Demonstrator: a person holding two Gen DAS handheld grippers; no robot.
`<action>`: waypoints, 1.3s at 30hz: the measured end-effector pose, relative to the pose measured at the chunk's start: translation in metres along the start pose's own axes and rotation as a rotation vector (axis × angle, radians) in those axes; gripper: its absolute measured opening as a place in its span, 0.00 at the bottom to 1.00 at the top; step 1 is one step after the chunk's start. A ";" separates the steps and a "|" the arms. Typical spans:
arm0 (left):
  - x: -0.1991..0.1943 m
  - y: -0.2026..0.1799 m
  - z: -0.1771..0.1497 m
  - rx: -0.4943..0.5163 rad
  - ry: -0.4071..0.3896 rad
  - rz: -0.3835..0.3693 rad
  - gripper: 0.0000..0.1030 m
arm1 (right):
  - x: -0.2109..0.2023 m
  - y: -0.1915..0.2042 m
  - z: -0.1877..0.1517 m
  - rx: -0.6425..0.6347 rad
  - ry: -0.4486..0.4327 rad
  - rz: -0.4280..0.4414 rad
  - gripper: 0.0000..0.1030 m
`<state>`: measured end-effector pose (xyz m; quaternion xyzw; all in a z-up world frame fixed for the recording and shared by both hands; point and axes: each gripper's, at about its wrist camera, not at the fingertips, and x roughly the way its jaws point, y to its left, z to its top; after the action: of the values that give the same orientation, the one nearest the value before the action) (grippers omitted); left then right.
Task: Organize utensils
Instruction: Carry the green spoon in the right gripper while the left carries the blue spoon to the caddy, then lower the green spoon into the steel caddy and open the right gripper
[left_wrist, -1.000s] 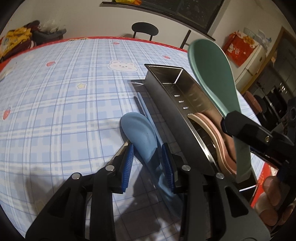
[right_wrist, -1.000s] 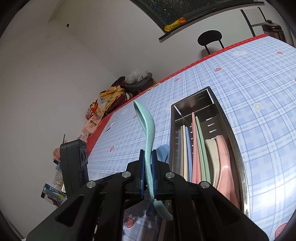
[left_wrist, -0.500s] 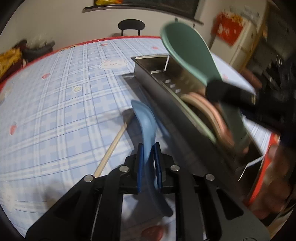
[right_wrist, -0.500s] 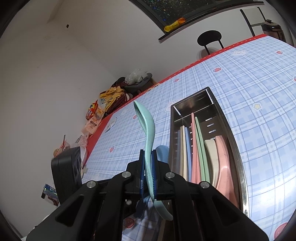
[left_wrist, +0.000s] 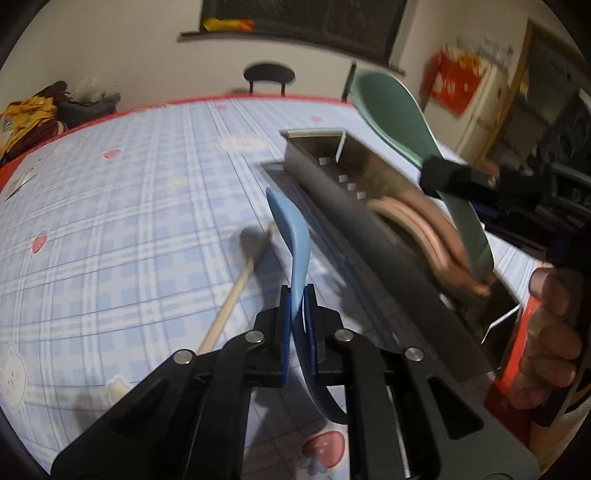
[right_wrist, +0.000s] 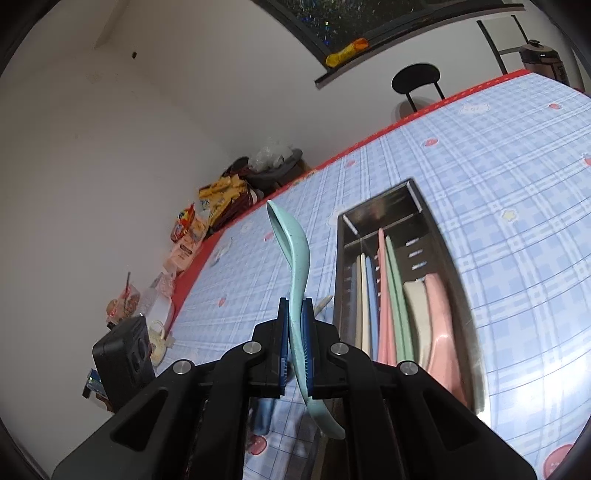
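Blue rubber-ribbed pads of the left gripper (left_wrist: 298, 295) are clamped on the handle of a smooth, pale blue plastic spoon (left_wrist: 291, 230), whose jaws have just been closing around it; the spoon's bowl curves up and forward above the checked blue-and-white tablecloth (left_wrist: 129, 221), clear of the cloth. Just to its left a thin, pale wooden chopstick (left_wrist: 236, 291) lies flat on the cloth. To the right stands a long, rectangular stainless-steel utensil tray (right_wrist: 417, 206) with slotted inner walls — inside it lie slim chopsticks in cream, blue, pink and green, plus a cream spoon and a pink spoon (right_wrist: 441, 328) at the near end. The right gripper (right_wrist: 296, 325) is pinched tight on the handle of a matte, speckled mint-green plastic spoon (right_wrist: 293, 254), held upright beside the tray's left wall — its bowl arches over the cloth, not in any compartment. Fingers of a hand (left_wrist: 550, 332) wrap the right tool's grip.
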<state>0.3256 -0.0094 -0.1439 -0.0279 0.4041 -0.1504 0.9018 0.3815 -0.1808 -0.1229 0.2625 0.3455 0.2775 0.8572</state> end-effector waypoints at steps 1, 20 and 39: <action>-0.006 0.001 -0.001 -0.009 -0.030 0.004 0.11 | -0.005 -0.002 0.001 0.003 -0.016 0.001 0.07; -0.038 -0.017 0.015 -0.036 -0.139 -0.040 0.11 | -0.001 -0.036 -0.008 0.047 0.021 -0.099 0.07; -0.002 -0.045 0.041 -0.091 -0.048 -0.116 0.11 | -0.024 -0.035 0.002 0.054 -0.075 -0.098 0.67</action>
<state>0.3433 -0.0547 -0.1071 -0.0961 0.3865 -0.1832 0.8988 0.3781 -0.2217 -0.1331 0.2786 0.3329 0.2155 0.8747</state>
